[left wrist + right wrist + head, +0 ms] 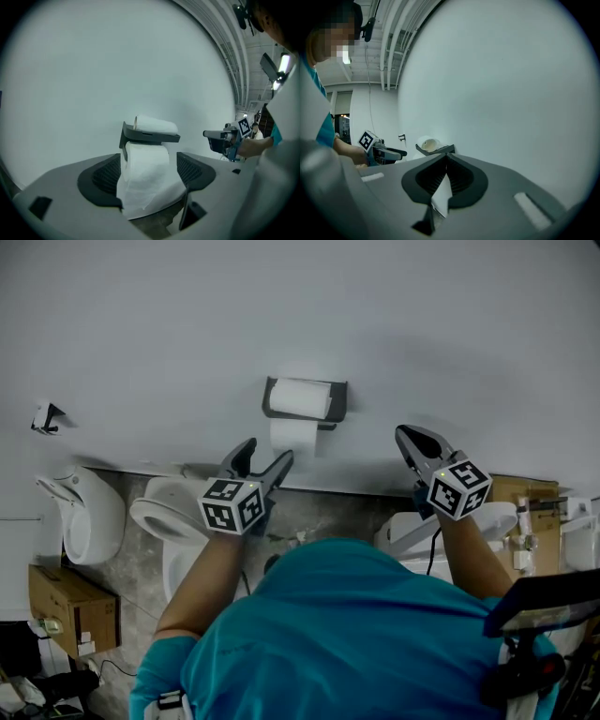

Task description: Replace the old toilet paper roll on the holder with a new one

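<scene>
White toilet paper roll [146, 159] hangs in dark grey wall holder [150, 136], loose sheet trailing down; second white roll [157, 124] seemingly lies on top.

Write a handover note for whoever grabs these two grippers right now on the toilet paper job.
Left gripper: open, aimed at the holder, gripping nothing.
Right gripper: shut, off to the holder's right, carrying no roll.
Things: one roll lies on top of the holder; paper hangs below it.
Done: no swap visible yet.
Left to do: pull the old roll, fit the new one; I can't tell which is which.
</scene>
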Motion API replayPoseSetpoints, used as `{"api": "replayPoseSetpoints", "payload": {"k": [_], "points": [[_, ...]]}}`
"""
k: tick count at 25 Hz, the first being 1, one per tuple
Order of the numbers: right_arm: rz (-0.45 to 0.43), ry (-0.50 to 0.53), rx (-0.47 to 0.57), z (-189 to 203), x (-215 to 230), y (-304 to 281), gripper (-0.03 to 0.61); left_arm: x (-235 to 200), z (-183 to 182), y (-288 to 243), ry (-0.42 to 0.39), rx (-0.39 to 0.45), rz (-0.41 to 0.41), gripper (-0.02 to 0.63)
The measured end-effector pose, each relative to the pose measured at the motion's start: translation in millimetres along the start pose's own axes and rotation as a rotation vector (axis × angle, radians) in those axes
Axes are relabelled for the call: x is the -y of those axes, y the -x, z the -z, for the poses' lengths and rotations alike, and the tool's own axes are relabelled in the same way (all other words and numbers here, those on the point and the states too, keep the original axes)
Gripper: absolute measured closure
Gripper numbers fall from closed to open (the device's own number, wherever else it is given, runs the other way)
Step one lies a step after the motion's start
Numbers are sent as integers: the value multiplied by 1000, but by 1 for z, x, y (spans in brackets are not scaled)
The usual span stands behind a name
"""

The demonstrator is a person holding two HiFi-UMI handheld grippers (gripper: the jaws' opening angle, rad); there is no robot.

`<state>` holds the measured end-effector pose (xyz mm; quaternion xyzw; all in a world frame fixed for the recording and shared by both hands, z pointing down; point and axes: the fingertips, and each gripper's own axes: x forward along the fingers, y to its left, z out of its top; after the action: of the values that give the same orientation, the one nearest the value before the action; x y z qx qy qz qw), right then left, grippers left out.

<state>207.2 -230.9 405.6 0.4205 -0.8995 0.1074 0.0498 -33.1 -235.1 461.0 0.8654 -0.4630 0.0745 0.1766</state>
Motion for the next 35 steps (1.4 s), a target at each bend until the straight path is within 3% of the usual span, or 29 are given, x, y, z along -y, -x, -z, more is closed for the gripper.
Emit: {"api": "replayPoseSetpoints", "payload": {"k": [8,11,24,32,35], "points": [[-18,-5,-12,9,10,11,575,3,12,-36,27,-86,-100,75],[-17,-10,-17,12,15,18,575,5,18,-49,44,-134,-122,34],[-7,-42,-34,26,42,40,575,-6,20,-84,5,-172,-310,29],[-3,-51,-30,28,53,48,575,-14,28,-90,15,-195,-355,34],[2,-55,-32,29,57,49,575,-12,33,-91,19,-200,-346,71]]}}
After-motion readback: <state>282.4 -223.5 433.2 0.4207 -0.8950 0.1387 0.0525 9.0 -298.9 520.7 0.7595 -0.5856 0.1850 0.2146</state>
